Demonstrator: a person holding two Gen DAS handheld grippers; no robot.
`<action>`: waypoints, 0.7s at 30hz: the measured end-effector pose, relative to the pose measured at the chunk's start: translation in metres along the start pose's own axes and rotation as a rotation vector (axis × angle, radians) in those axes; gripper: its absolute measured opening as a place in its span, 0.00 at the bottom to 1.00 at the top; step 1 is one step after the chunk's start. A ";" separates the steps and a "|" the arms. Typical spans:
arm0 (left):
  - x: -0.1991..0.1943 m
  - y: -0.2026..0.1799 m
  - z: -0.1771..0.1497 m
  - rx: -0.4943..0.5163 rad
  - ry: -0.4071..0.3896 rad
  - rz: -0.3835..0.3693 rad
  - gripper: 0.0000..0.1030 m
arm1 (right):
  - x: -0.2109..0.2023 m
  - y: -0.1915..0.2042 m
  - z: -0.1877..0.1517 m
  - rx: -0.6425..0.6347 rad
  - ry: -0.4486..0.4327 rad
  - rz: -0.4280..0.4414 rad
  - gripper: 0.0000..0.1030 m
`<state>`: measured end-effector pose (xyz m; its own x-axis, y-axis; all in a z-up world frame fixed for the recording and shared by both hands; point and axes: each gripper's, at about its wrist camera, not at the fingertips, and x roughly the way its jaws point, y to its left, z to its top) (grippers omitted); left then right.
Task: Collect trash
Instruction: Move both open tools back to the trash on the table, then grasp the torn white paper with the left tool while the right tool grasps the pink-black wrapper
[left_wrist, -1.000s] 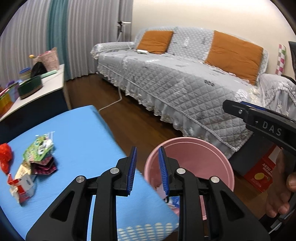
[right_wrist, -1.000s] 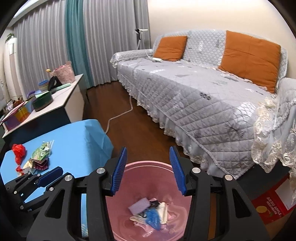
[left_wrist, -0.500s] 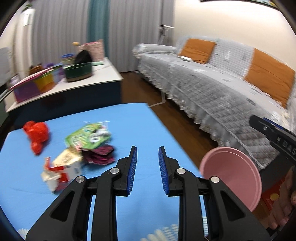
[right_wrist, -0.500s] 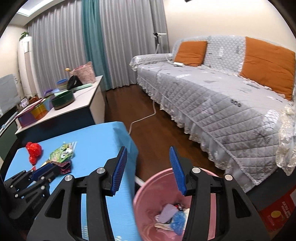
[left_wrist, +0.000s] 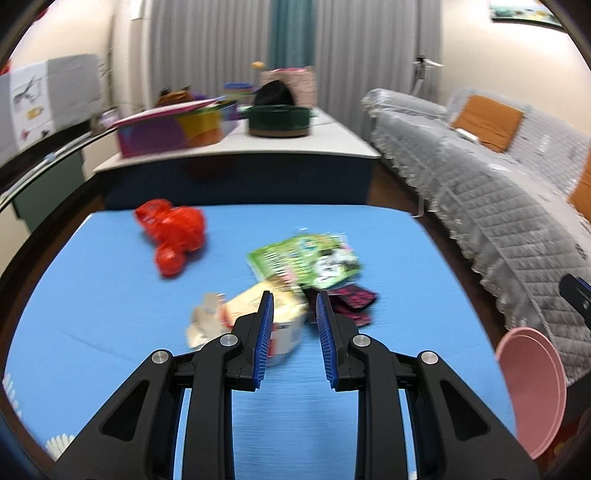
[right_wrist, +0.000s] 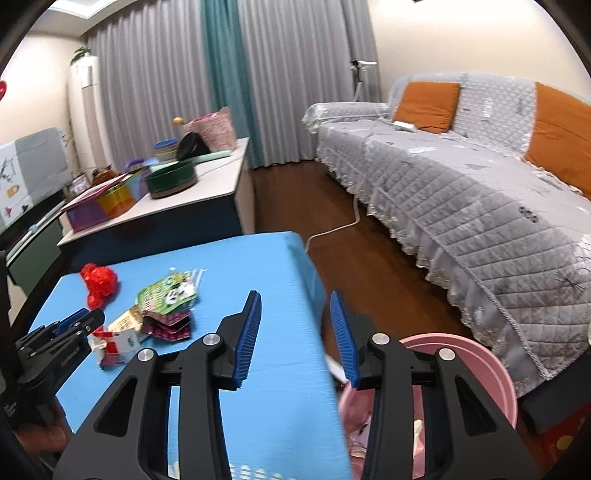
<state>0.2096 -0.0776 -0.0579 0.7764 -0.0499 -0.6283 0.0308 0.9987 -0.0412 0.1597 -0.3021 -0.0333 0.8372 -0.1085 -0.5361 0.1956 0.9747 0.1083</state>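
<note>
Two grippers hang over a blue table (left_wrist: 110, 325) with trash on it. The left gripper (left_wrist: 293, 325) has its blue fingers (left_wrist: 264, 336) a little apart, and nothing is pinched between them. It points down at the pile of trash. Right past its tips lies a crumpled paper carton (left_wrist: 240, 314), white, cream and red, and beside that a dark pink wrapper (left_wrist: 352, 301). A green snack bag (left_wrist: 306, 258) lies just behind them, partly on top. A red plastic bag (left_wrist: 171, 234), all scrunched up, sits apart from the pile, farther back and to the left.

The right gripper (right_wrist: 295, 334) has its jaws spread wider, and they have just been closing a bit. Nothing is between them. It hangs over the right edge of the table, with one finger over the blue top and the other over the gap by the floor. Down below it, next to the table, stands a pink trash bucket (right_wrist: 491, 369) with some bits of trash inside. The left gripper shows at the far left of this view, near the carton.

Behind the table is a low white cabinet (right_wrist: 207, 192) with a green bowl (right_wrist: 171, 181) and colourful boxes on it. A grey sofa (right_wrist: 461, 206) with orange cushions (right_wrist: 428, 99) runs along the right side.
</note>
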 end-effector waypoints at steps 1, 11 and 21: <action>0.001 0.004 0.000 -0.010 0.002 0.011 0.24 | 0.003 0.004 -0.001 -0.008 0.005 0.011 0.38; 0.010 0.040 0.003 -0.108 0.010 0.084 0.32 | 0.025 0.045 -0.006 -0.085 0.030 0.097 0.35; 0.036 0.053 0.001 -0.159 0.078 0.077 0.32 | 0.050 0.075 -0.011 -0.126 0.071 0.156 0.35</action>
<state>0.2393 -0.0267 -0.0821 0.7214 0.0195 -0.6923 -0.1316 0.9852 -0.1094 0.2109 -0.2321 -0.0608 0.8133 0.0550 -0.5792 -0.0024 0.9958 0.0912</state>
